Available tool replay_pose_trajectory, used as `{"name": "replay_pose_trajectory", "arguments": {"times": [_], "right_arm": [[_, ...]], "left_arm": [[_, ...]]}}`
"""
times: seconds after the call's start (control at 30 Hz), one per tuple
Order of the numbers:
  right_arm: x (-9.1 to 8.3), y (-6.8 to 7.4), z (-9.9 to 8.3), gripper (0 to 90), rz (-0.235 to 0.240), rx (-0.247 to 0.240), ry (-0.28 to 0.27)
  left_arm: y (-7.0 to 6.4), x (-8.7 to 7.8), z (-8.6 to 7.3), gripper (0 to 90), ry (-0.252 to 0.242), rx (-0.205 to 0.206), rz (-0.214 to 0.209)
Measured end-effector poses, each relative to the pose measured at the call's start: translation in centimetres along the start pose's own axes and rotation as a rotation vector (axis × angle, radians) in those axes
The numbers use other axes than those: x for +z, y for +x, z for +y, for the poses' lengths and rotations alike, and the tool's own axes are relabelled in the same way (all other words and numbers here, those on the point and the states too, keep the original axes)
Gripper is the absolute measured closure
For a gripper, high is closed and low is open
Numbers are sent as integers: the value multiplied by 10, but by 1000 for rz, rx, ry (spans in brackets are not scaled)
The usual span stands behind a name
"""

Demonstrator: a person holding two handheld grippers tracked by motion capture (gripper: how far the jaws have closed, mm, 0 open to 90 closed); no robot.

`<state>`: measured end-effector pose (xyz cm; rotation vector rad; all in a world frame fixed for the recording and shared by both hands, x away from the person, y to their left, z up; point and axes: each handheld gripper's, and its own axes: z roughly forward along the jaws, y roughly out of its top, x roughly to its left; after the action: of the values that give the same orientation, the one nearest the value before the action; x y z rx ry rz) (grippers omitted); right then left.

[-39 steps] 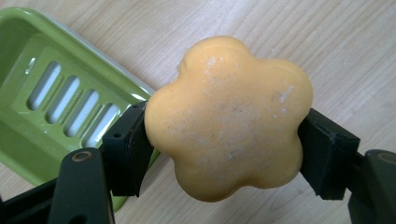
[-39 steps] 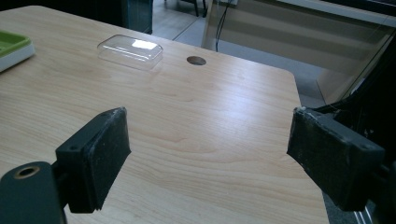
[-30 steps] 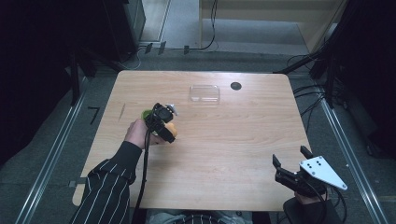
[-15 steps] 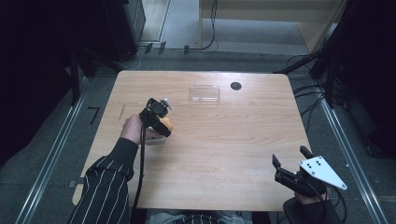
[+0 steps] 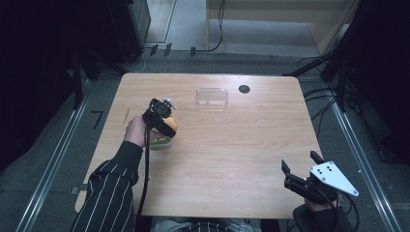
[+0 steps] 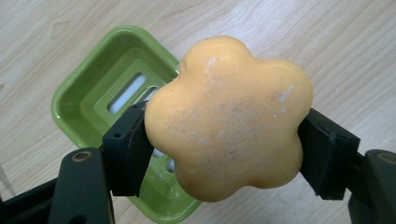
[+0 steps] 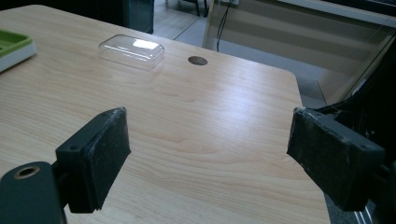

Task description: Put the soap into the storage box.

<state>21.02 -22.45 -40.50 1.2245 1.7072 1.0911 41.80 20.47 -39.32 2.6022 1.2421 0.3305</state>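
The left gripper (image 6: 224, 154) pinches the orange soap (image 6: 229, 116) just above the green dish (image 6: 88, 88), while the right gripper (image 7: 224, 163), fingers spread, waits near-right.

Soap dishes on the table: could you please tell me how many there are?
1. The green soap dish sits on the table's left part, just under the orange flower-shaped soap clamped in the left gripper. The gripper covers much of it from above.

Soap dish (image 6: 100, 88): its near half is hidden behind the soap (image 6: 229, 116) and a black jaw.
Dish, right gripper view: cut off at the left edge.
Soap, high view: mostly covered by the left gripper (image 5: 162, 121).
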Motion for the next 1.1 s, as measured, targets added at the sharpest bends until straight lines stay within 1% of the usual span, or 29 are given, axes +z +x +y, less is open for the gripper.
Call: {"name": "replay_pose_trajectory", "arguments": {"times": [0.07, 0.1, 0.2, 0.27, 0.33, 0.37, 0.4, 0.53, 0.57, 0.67, 0.7, 0.87, 1.0, 1.1], "right_arm": [[0, 0, 0, 133, 0, 0, 0], [0, 0, 0, 133, 0, -1, 0], [0, 0, 0, 133, -1, 0, 0], [0, 0, 0, 133, 0, 0, -1], [0, 0, 0, 133, 0, -1, 0], [0, 0, 0, 133, 0, -1, 0], [0, 0, 0, 133, 0, -1, 0], [0, 0, 0, 133, 0, -1, 0], [0, 0, 0, 133, 0, -2, 1], [0, 0, 0, 133, 0, -2, 1], [0, 0, 0, 133, 0, -2, 1], [0, 0, 0, 133, 0, -2, 1], [0, 0, 0, 133, 0, -2, 2], [0, 0, 0, 133, -1, -3, 2]], "left_arm": [[2, 0, -1, 282, -3, -9, -1], [3, 1, -1, 282, -14, -14, 1], [7, 2, -3, 282, -19, -29, 18], [9, 2, -4, 282, -25, -43, 16], [12, 3, -5, 282, -30, -53, 23], [13, 3, -5, 282, -27, -52, 21], [13, 3, -5, 282, -32, -65, 24], [17, 4, -7, 282, -30, -66, 30], [17, 5, -7, 282, -35, -76, 33], [21, 6, -9, 282, -24, -79, 38], [21, 7, -9, 282, -28, -87, 47], [26, 10, -11, 282, -30, -99, 52], [28, 14, -13, 282, -25, -103, 57], [30, 16, -13, 282, -21, -94, 68]]}}
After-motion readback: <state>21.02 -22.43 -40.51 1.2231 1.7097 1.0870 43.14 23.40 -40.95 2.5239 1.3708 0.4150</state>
